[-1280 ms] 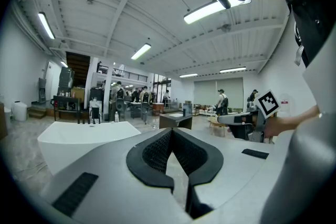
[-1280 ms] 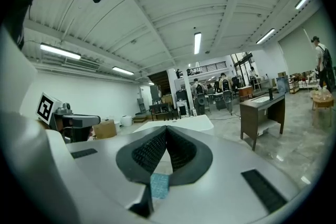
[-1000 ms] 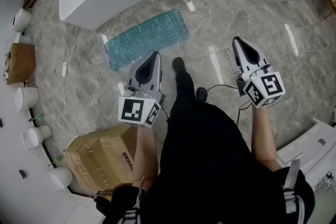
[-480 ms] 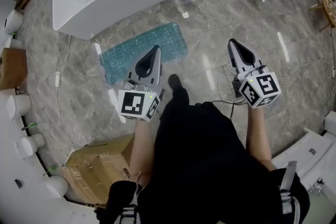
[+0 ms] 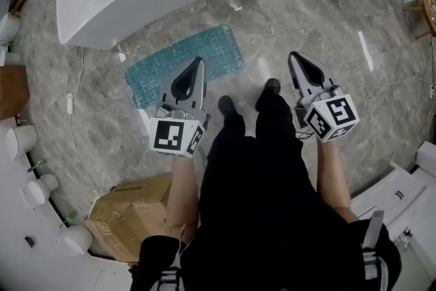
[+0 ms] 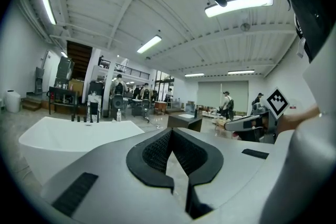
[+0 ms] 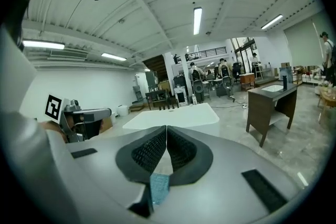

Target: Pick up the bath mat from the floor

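Lying flat on floor (image 5: 327, 17): teal, bumpy, rectangular bath mat (image 5: 219, 51).

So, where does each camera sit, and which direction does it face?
Head view: on the person's head, facing steeply down at the bath mat and floor; shows legs, forearms, left gripper, right gripper.
Left gripper view: on the left gripper, facing forward, level; shows its shut, empty jaws.
Right gripper view: on the right gripper, also level; shows its shut jaws.
Shared: both gripper views see the white bathtub.
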The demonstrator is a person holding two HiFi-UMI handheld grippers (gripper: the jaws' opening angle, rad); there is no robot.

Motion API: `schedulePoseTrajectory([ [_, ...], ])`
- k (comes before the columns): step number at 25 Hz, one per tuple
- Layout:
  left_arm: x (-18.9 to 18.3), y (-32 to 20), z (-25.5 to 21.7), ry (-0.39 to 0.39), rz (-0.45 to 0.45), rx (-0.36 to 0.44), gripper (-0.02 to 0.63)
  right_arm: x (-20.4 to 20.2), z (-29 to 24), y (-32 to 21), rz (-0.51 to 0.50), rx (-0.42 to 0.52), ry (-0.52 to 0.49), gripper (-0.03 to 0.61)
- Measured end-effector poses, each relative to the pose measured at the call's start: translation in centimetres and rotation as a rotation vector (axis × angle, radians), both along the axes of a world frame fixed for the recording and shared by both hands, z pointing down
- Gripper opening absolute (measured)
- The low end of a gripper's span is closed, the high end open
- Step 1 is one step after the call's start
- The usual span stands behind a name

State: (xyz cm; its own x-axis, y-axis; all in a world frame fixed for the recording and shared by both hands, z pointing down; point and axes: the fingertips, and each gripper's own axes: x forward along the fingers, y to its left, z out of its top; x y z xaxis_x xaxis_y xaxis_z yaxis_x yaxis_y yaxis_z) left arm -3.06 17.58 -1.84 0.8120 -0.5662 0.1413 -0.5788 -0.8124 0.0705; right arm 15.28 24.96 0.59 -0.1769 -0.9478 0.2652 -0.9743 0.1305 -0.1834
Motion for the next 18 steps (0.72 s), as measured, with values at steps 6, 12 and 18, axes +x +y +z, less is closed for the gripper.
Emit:
schedulePoseTrajectory([
  [6,3.1,-4.1,1.8,-0.011,-0.086,-0.062,0.012,4.1,2.2,-5.6,-0.076,-0.036,-0.046,0.013],
  [12,9.0,-8.3,2.2,-0.026,-0.185,-0.098,0.012,7.6,3.7,-12.4,-0.257,-0.097,-0.109,0.014],
  [18,13.7,-12.5,5.3,-0.072,-0.307,-0.136,0.012,11.7,9.8,-19.7,-0.328,-0.155,-0.123,0.014],
])
